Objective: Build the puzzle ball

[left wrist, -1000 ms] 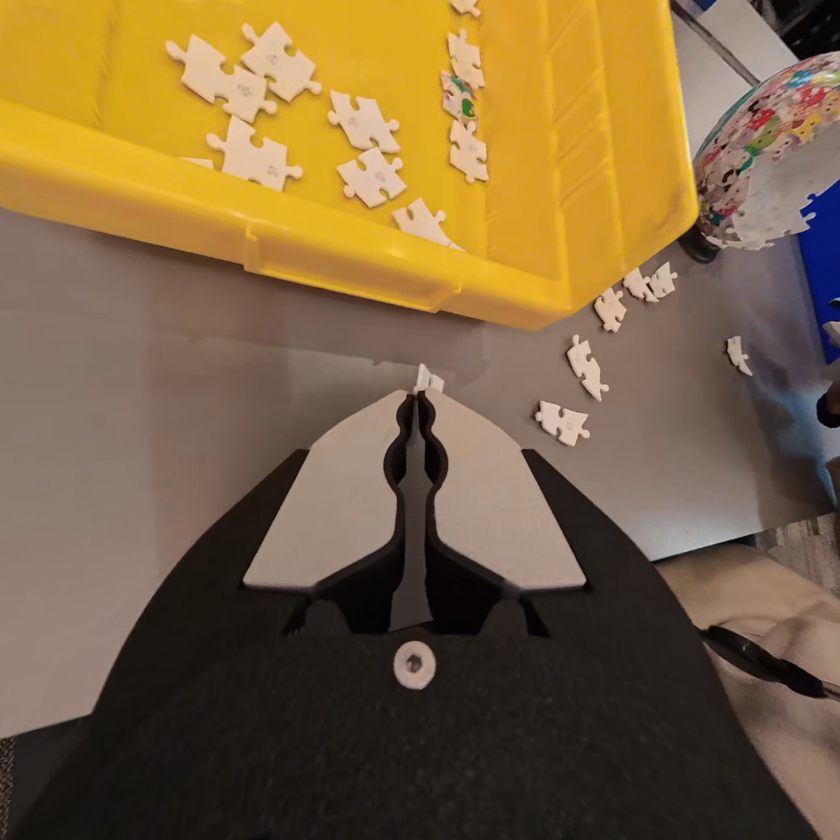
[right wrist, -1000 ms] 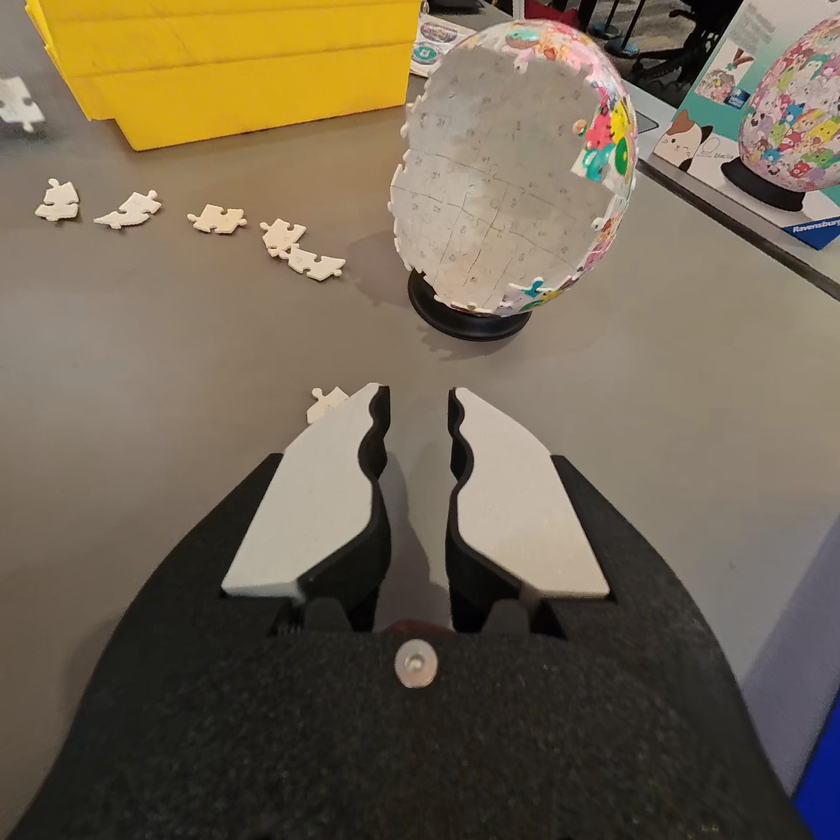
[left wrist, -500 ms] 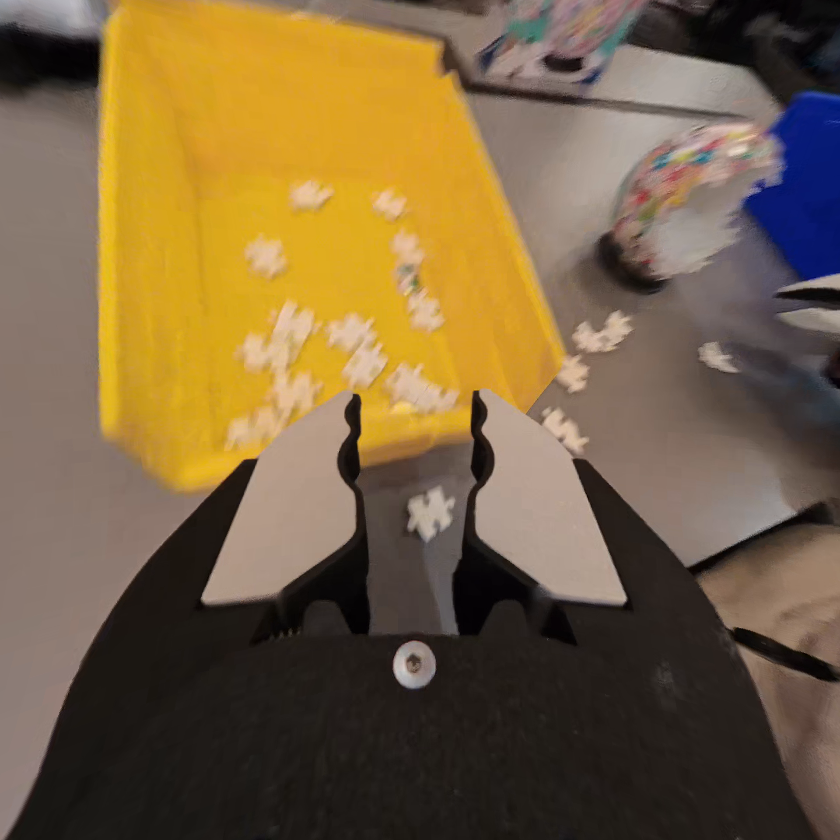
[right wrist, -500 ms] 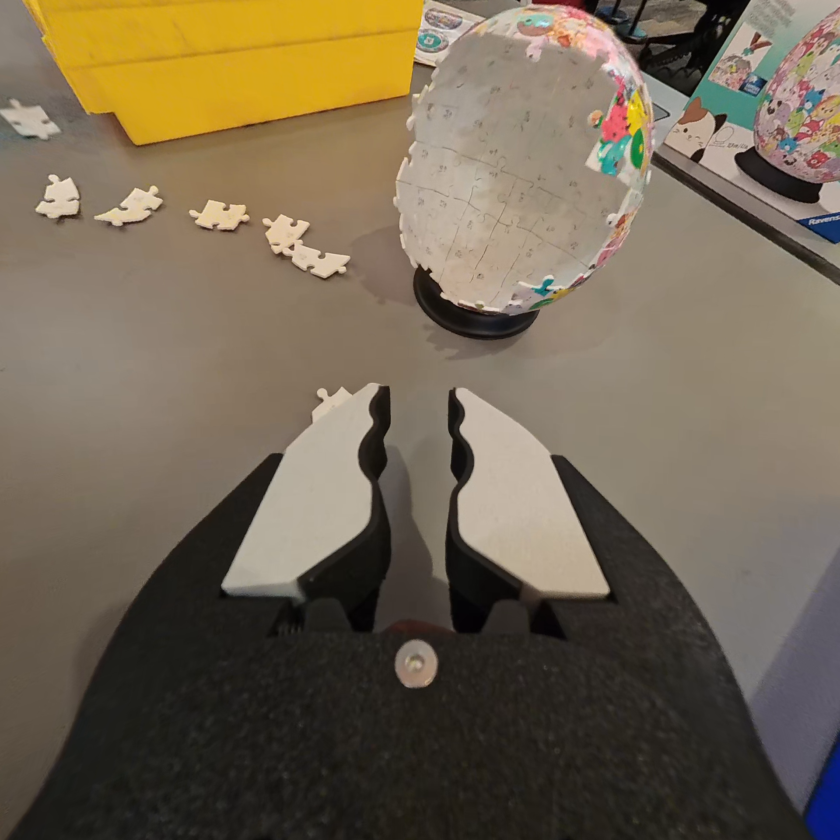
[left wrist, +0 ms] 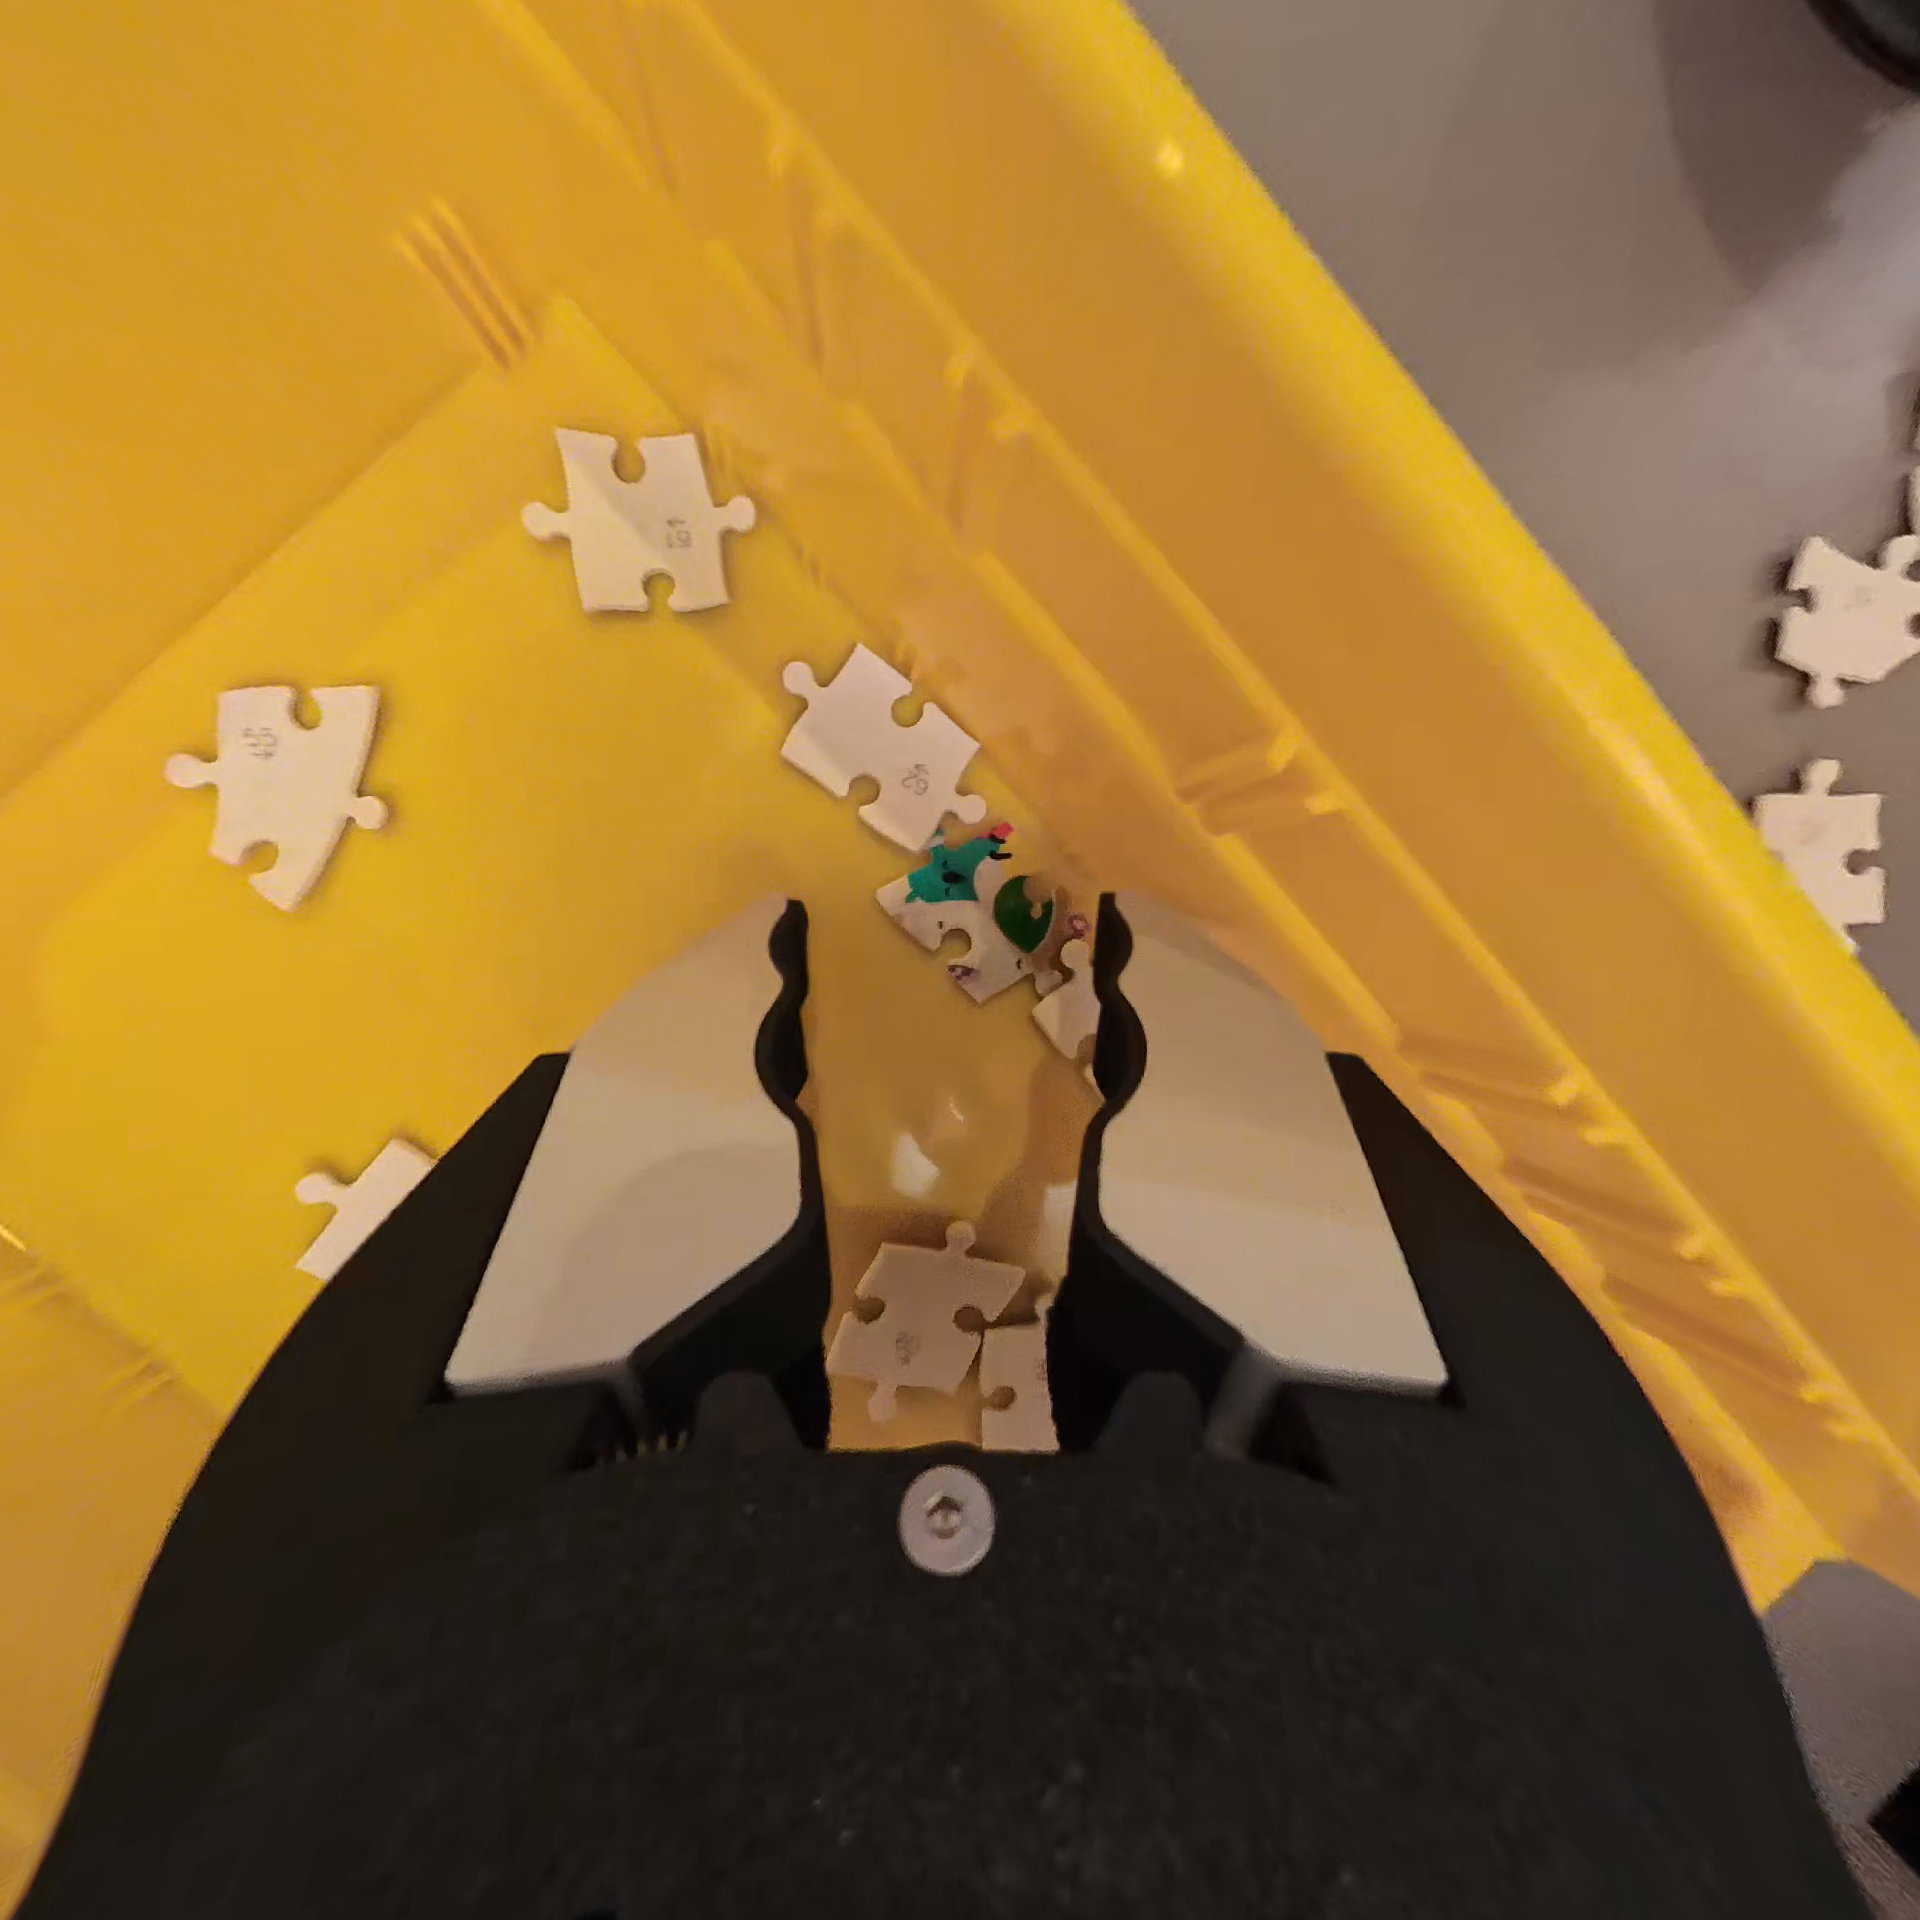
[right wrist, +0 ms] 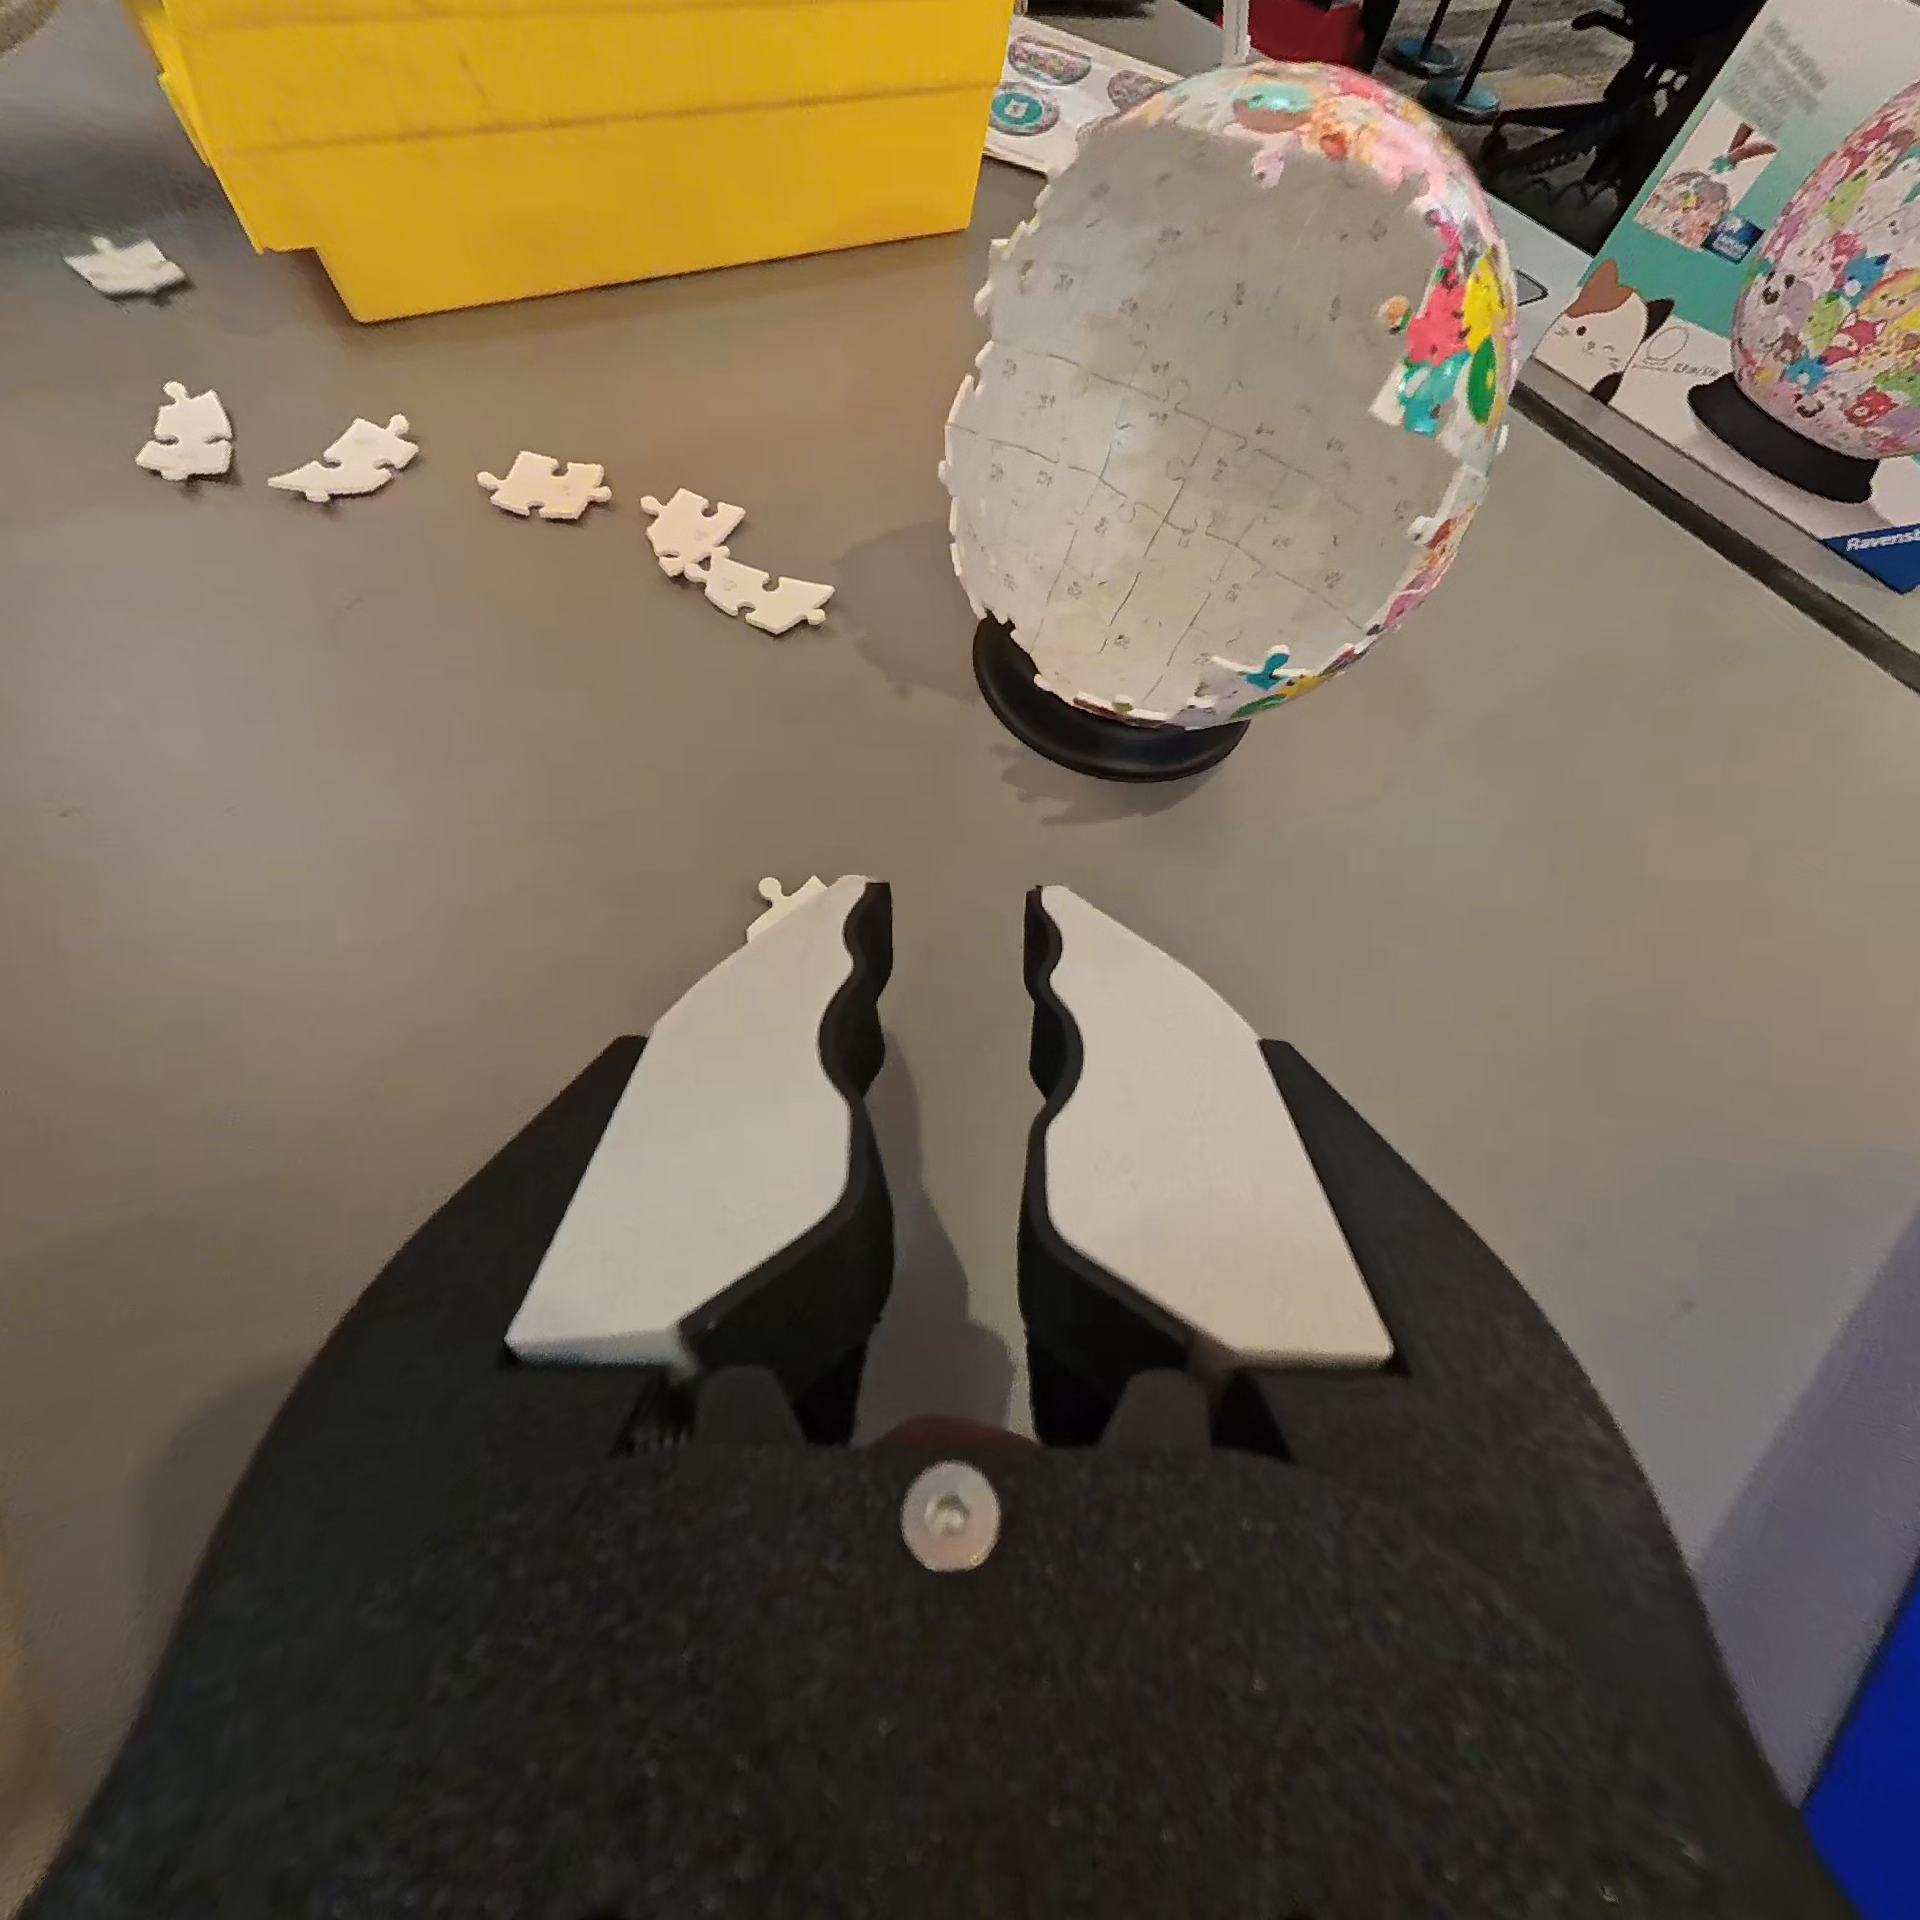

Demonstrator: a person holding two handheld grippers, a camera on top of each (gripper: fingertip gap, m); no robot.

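My left gripper is open and empty, low inside the yellow bin. A colourful face-up puzzle piece lies just ahead of its tips, toward the right finger. White face-down pieces lie around it, one at the far side, one at the left and one between the fingers near the base. My right gripper is open and empty above the grey table. The half-built puzzle ball stands on its black stand ahead of it, white inside facing me.
A row of white pieces lies on the table left of the ball, one piece by my right gripper's left finger. The yellow bin stands at the back left. The puzzle box is at the right. Loose pieces lie outside the bin. The tips of one gripper are about 35 centimetres away from the tips of the other.
My left gripper let go of a white piece on the table, opened, and moved forward into the yellow bin. My right gripper has barely moved.
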